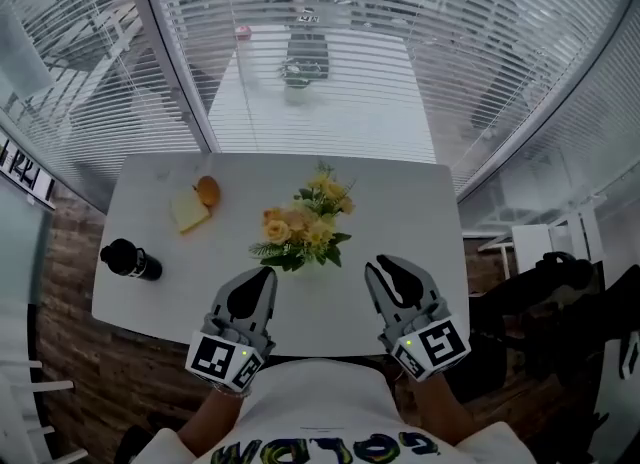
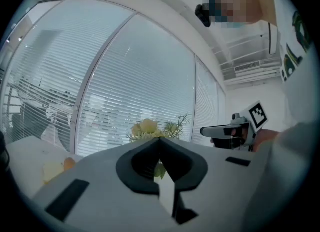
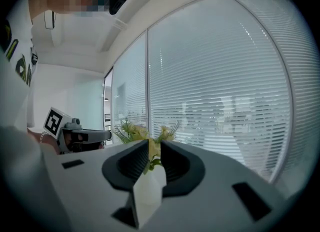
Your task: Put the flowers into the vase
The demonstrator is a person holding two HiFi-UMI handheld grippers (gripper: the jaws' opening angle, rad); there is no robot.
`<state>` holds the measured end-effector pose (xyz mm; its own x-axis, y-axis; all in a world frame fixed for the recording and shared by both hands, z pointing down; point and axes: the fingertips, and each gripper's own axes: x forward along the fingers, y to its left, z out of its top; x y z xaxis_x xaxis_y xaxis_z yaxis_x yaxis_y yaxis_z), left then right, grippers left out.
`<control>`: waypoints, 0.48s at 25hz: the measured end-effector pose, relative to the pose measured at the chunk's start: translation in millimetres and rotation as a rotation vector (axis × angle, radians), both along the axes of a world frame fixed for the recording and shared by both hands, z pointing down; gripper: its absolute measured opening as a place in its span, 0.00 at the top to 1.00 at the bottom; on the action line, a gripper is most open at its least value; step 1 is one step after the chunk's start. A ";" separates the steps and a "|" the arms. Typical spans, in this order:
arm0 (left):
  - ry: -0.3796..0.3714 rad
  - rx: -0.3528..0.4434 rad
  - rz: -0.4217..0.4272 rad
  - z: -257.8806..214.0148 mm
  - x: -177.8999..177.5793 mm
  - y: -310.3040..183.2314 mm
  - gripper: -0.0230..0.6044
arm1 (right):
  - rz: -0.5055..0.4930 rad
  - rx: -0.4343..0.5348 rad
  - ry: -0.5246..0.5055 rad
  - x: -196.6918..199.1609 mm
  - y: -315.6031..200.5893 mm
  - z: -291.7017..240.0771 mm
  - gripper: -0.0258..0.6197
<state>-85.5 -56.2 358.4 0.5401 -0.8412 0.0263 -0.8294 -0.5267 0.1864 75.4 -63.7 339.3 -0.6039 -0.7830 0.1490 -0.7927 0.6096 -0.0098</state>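
Two grippers are in my head view, low at the near edge of the white table (image 1: 410, 202). The left gripper (image 1: 268, 274) and the right gripper (image 1: 373, 268) both point at the flowers (image 1: 303, 226). Neither touches them.

The flowers stand at the middle of the table as a compact bunch of pale yellow and cream blooms. Green leaves spread at the base and thin sprigs rise at the far side. I cannot make out the vase under the foliage. A black bottle (image 1: 130, 260) lies well to the left, and a pale slice (image 1: 188, 214) with a round orange item (image 1: 207, 190) beside it sits further back.

Left gripper view: the left gripper (image 2: 160, 140) has its jaw tips pressed together with nothing between them. The flowers (image 2: 149, 128) rise upright beyond the tips, against the window blinds. The right gripper (image 2: 204, 131) shows at the right.

Right gripper view: the right gripper (image 3: 154, 144) stands at a narrow gap and grips nothing. The flowers (image 3: 131, 132) are seen past the tips, one yellow bloom and a leaf framed in the gap. The left gripper (image 3: 107, 134) shows at the left.
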 end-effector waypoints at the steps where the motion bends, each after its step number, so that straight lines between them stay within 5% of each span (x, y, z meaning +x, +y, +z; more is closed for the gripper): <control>1: 0.001 0.004 -0.004 -1.7 -0.9 0.2 0.94 | 0.005 0.001 0.001 -0.1 1.7 -1.9 0.83; 12: 0.003 0.052 -0.011 -27.1 0.6 -3.5 0.94 | 0.029 0.000 -0.001 2.2 13.5 -14.6 0.84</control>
